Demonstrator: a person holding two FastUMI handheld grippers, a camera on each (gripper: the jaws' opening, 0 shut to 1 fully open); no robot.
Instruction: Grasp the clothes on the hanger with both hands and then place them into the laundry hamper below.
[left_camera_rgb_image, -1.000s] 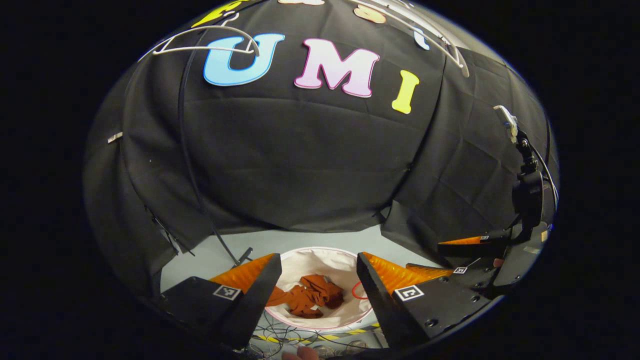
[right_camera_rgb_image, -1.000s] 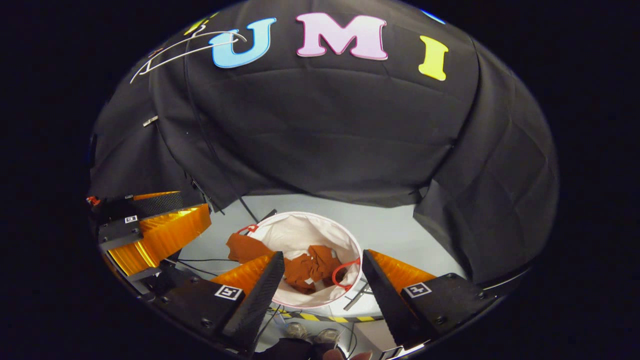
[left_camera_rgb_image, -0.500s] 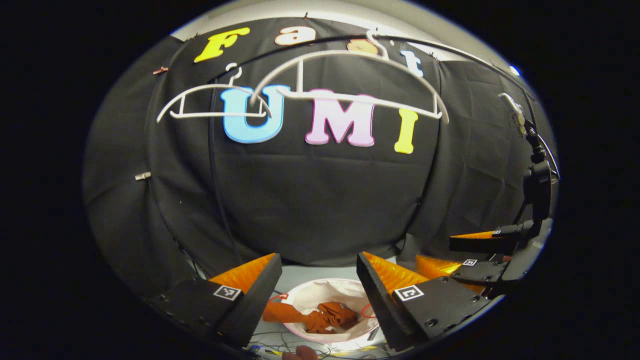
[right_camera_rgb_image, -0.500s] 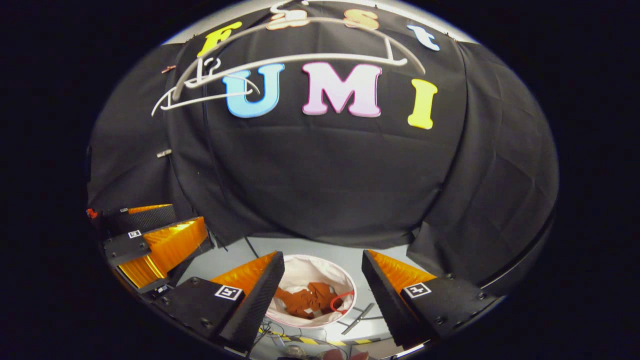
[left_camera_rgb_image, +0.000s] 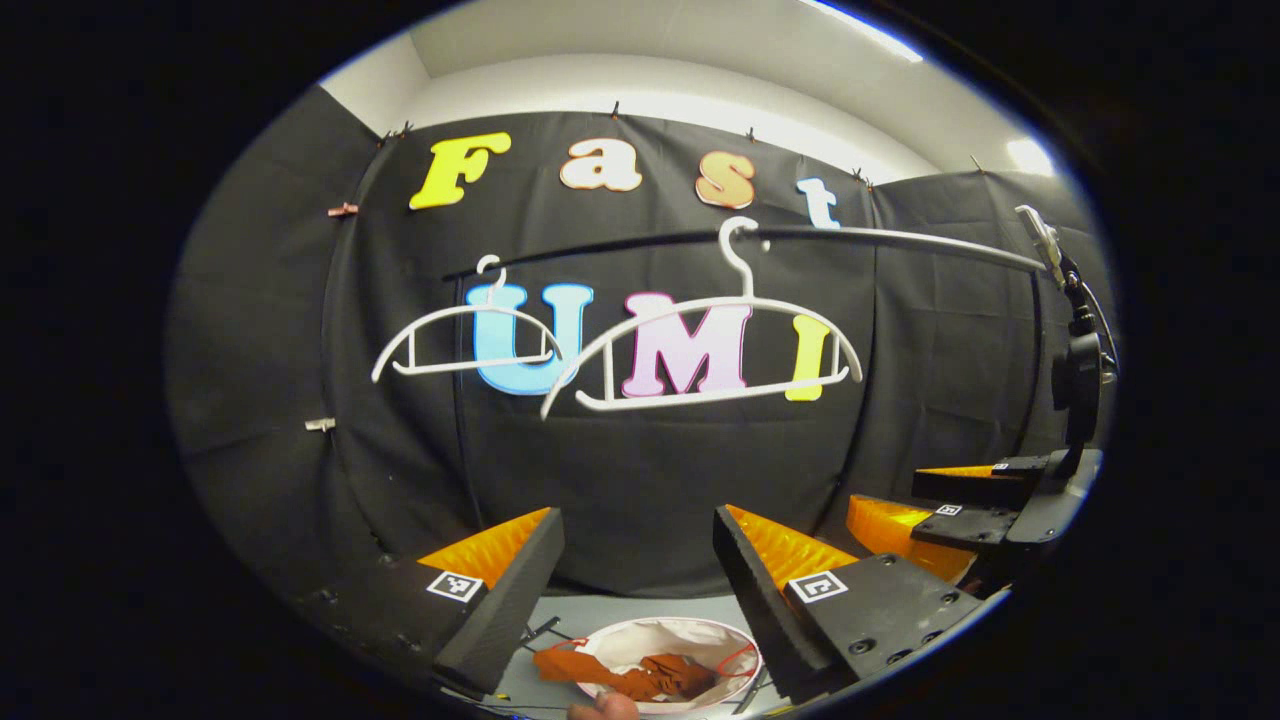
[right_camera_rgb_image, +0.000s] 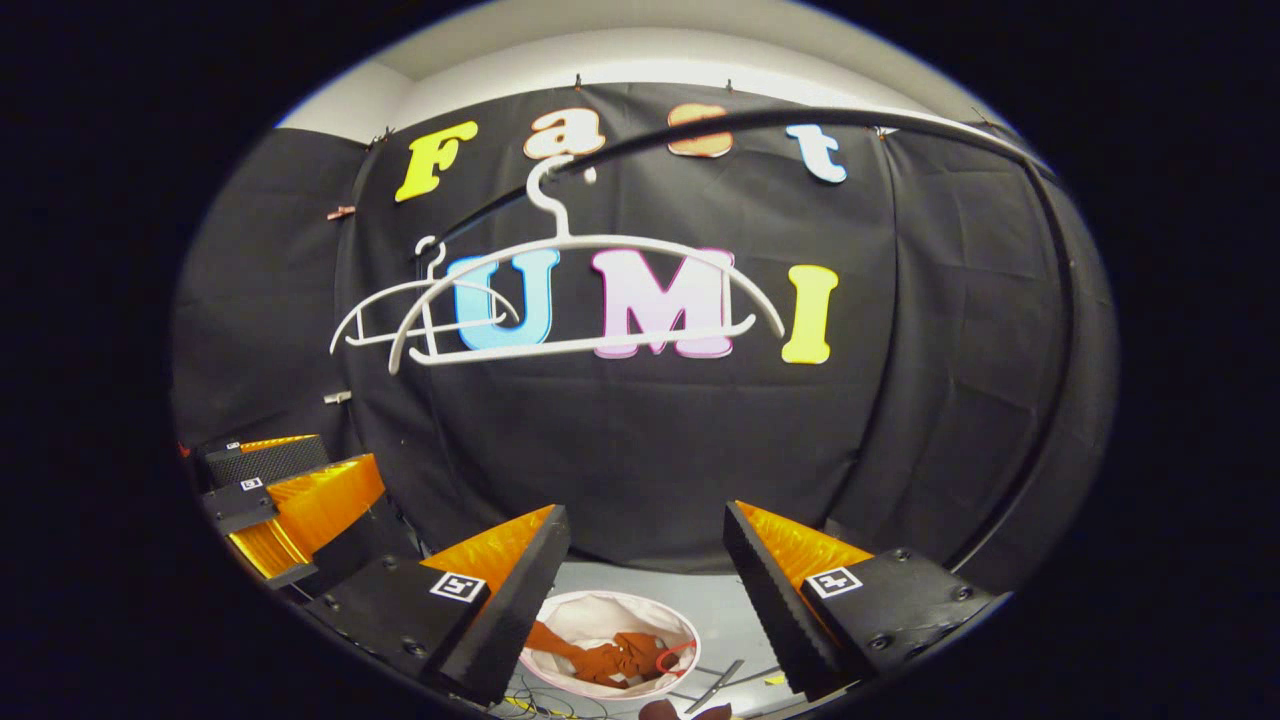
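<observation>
As both views tilted up | left claw (left_camera_rgb_image: 638, 590), right claw (right_camera_rgb_image: 645, 585) wide open, empty | clothes (left_camera_rgb_image: 640, 675) in hamper (left_camera_rgb_image: 735, 645)

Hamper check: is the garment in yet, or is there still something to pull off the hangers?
Done: the rust-brown garment lies in the white hamper, one end draped over its rim. Both white hangers on the rail are bare. In hand: nothing; the left gripper and right gripper are open, above the hamper. Left: perhaps tucking in the draped end.
</observation>
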